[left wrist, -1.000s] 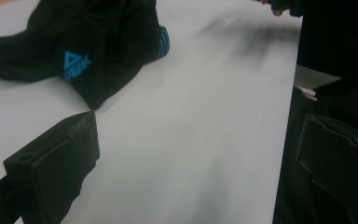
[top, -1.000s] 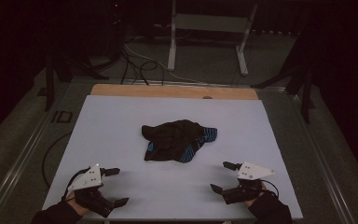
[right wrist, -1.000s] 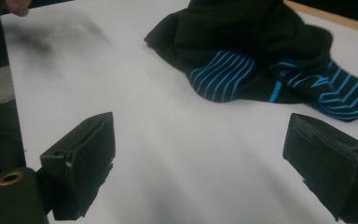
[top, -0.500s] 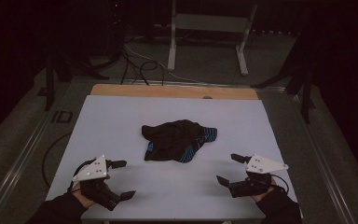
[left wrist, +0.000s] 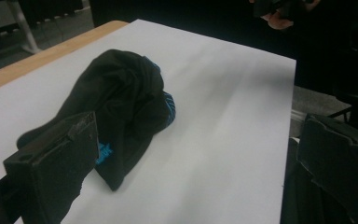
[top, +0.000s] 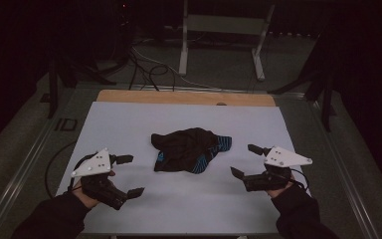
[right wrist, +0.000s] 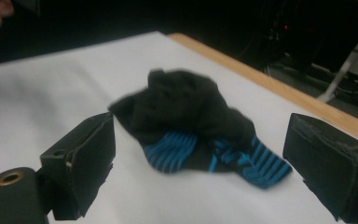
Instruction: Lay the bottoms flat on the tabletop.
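No readable text, label, brand, number or sign in any view. Black-and-blue striped socks (top: 189, 150): pattern only, no lettering visible. White table sheet (top: 129, 124): blank. Grey plates on left gripper (top: 125, 175) and right gripper (top: 245, 160): small dark dots, no writing. Dark mark on floor strip left of table (top: 65, 123) in high view: letter-like shape, too dim and small to read. Background too dark to make out any markings.
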`<state>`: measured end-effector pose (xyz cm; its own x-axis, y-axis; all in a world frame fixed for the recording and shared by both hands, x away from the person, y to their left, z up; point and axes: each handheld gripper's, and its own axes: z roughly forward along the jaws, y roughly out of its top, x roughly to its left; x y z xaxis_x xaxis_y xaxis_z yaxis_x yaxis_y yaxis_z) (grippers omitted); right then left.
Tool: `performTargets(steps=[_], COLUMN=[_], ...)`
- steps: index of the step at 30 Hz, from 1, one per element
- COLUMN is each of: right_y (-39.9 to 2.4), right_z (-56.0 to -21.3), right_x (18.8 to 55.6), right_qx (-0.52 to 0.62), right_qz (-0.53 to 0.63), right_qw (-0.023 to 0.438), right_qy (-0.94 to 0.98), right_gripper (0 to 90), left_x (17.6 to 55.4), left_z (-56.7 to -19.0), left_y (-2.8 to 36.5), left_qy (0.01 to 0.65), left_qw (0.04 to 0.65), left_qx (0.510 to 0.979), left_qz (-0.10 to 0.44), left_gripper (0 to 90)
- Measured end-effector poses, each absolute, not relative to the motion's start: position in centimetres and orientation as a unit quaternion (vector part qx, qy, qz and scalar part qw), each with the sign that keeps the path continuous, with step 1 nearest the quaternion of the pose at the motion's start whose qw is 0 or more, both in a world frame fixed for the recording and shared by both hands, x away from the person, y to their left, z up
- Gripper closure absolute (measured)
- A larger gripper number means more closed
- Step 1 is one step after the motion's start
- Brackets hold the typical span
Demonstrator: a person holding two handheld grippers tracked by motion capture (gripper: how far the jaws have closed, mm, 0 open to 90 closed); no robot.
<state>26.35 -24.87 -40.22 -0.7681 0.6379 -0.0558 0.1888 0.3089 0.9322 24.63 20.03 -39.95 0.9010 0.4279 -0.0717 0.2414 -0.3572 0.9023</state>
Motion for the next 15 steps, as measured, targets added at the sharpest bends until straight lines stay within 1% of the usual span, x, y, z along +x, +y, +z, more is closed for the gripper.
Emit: performTargets(steps=[4, 5, 7, 8, 11, 13, 15], right_y=[-23.9, -23.6, -22.0, -22.0, -20.8, -20.0, -19.2], right_z=[-39.9, -39.9, -39.8, -39.8, -40.3, -40.9, -41.6], right_x=[26.7, 26.9, 27.7, 27.7, 28.3, 28.5, 28.9], right_qx=[0.260, 0.254, 0.251, 0.251, 0.252, 0.252, 0.248], right_qz=[0.536, 0.539, 0.540, 0.540, 0.539, 0.532, 0.527], right_qw=[0.219, 0.218, 0.213, 0.213, 0.202, 0.204, 0.181], right_qy=[0.773, 0.773, 0.774, 0.774, 0.778, 0.782, 0.793], right_gripper=[9.2, 9.2, 9.2, 9.2, 9.2, 9.2, 9.1], left_x=[24.9, 25.3, 25.5, 25.6, 25.8, 26.1, 26.2], left_z=[-39.9, -40.0, -40.0, -40.1, -40.3, -40.7, -41.2], left_y=[19.6, 19.4, 19.1, 18.9, 18.6, 18.4, 18.1], left_qy=[0.211, 0.223, 0.229, 0.231, 0.232, 0.233, 0.235], left_qw=[0.528, 0.534, 0.534, 0.537, 0.533, 0.527, 0.526], left_qx=[0.817, 0.810, 0.807, 0.804, 0.805, 0.810, 0.810], left_qz=[0.096, 0.096, 0.102, 0.104, 0.114, 0.110, 0.107], left_gripper=[0.0, 0.0, 0.0, 0.0, 0.0, 0.0, 0.0])
